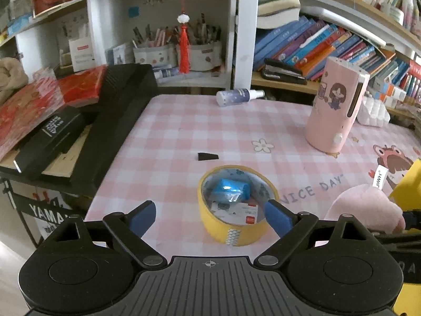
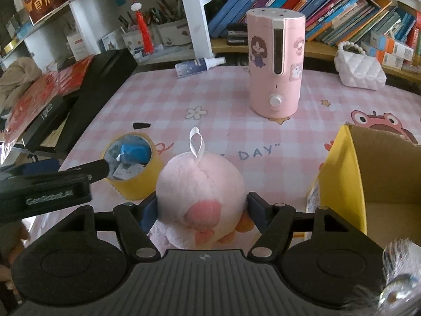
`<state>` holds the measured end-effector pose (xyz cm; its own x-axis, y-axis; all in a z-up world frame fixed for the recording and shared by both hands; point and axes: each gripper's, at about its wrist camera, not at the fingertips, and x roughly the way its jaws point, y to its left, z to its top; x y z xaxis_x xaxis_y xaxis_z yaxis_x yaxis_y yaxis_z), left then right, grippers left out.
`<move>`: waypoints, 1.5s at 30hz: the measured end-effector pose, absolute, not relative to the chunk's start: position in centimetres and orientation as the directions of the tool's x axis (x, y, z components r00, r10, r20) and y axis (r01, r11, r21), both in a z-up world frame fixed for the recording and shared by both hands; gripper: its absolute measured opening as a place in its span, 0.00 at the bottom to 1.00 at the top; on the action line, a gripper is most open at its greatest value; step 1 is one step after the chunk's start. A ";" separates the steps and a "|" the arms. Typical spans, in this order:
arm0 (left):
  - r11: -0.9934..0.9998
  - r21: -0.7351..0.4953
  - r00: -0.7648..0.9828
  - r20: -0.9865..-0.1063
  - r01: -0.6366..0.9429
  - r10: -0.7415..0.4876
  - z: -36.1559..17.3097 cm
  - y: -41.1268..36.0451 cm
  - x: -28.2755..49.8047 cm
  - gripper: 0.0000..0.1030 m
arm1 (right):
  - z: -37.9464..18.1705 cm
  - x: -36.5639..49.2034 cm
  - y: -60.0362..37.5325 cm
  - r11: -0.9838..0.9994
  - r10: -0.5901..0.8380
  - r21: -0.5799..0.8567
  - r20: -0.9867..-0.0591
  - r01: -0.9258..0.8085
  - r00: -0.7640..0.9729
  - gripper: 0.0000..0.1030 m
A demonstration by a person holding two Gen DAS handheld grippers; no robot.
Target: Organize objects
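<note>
Here, in the left wrist view, the left gripper [image 1: 209, 217] stands wide open and holds nothing. The yellow tape roll [image 1: 235, 205] lies flat on the checked table cover [image 1: 184, 126], ahead of the fingers and towards the right one, whose blue pad [image 1: 277, 217] sits at or just beside the roll's rim; contact cannot be confirmed. A blue wrapped packet [image 1: 231, 189] rests inside the roll's core. The left pad [image 1: 143, 217] is well apart from the roll. To grip cleanly, shift the tool to the right until the roll sits midway between both pads, then close on the outer wall, not the core.

In the right wrist view, the right gripper [image 2: 202, 212] has its pads against both flanks of the pink plush toy [image 2: 201, 184]; it appears to be gripping it, the fur bulging between the fingers. The open yellow box [image 2: 350, 173] lies ahead and to the right, near. Judged next: lift the toy clear of the box wall before moving across, and release only once inside, since soft plush can slip
</note>
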<state>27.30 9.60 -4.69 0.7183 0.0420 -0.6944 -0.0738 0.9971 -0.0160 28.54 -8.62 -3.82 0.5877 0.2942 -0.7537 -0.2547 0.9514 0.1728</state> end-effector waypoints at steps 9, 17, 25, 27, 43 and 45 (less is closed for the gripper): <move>0.996 0.088 0.685 -0.727 0.029 0.044 -6.6 6.6 31.1 0.92 | -4.4 28.8 -8.7 0.951 0.283 0.151 -0.772 -0.269 0.569 0.66; 0.996 0.073 0.637 -0.770 0.049 0.025 -8.6 6.8 32.8 0.88 | -4.5 28.9 -8.6 0.946 0.292 0.145 -0.773 -0.291 0.564 0.66; 0.999 0.009 0.698 -0.716 0.051 -0.029 -5.6 7.4 30.8 0.87 | -4.4 28.6 -8.7 0.951 0.282 0.148 -0.771 -0.270 0.572 0.66; 0.998 -0.014 0.725 -0.686 0.058 -0.052 -4.1 7.6 29.6 0.87 | -4.4 28.4 -8.8 0.954 0.278 0.151 -0.772 -0.259 0.572 0.66; 0.996 -0.079 0.791 -0.606 0.051 -0.088 -0.5 9.6 20.0 0.87 | -2.4 24.5 -9.4 0.961 0.264 0.138 -0.718 -0.239 0.645 0.66; 0.996 -0.081 0.787 -0.611 0.047 -0.087 -0.6 9.7 18.9 0.87 | -2.2 23.7 -9.4 0.960 0.265 0.131 -0.711 -0.247 0.652 0.66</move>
